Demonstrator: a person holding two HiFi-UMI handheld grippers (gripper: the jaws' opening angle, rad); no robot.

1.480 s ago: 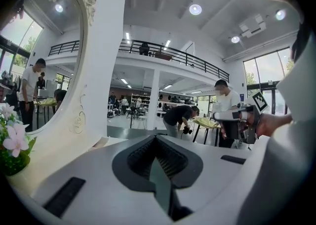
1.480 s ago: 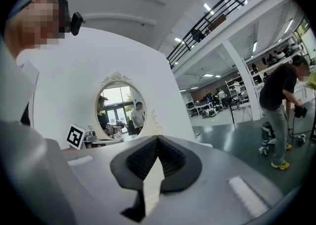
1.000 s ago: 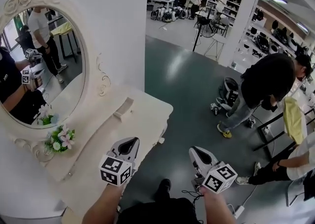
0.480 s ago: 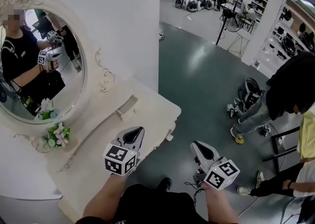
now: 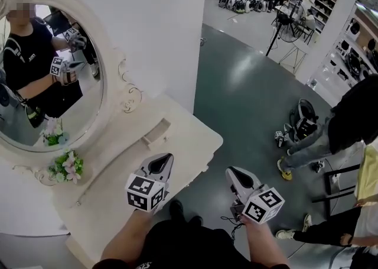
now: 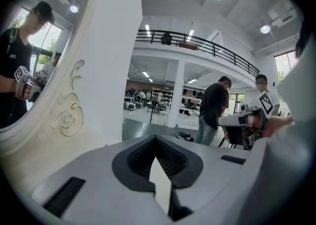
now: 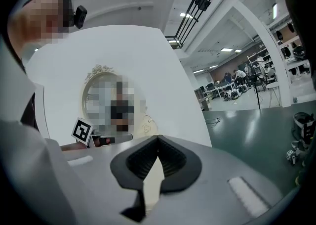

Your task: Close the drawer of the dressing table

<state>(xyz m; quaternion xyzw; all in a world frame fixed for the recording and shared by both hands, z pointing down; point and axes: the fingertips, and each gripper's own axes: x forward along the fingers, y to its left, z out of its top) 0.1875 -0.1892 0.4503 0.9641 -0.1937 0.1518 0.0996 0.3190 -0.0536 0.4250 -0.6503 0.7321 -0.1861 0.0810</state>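
Head view: the small drawer point(image 5: 157, 134) at the foot of the oval mirror point(image 5: 53, 73) seems to stick out over the cream desk point(image 5: 188, 136), just ahead of the left gripper point(image 5: 162, 161). Its jaws are together and empty, same for the right gripper point(image 5: 234, 174). Desk's near end is cut off. Shirt print in the mirror is too tiny to read.

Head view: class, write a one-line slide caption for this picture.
A person's left gripper and right gripper, both shut and empty, hover at a white dressing table with an oval mirror.
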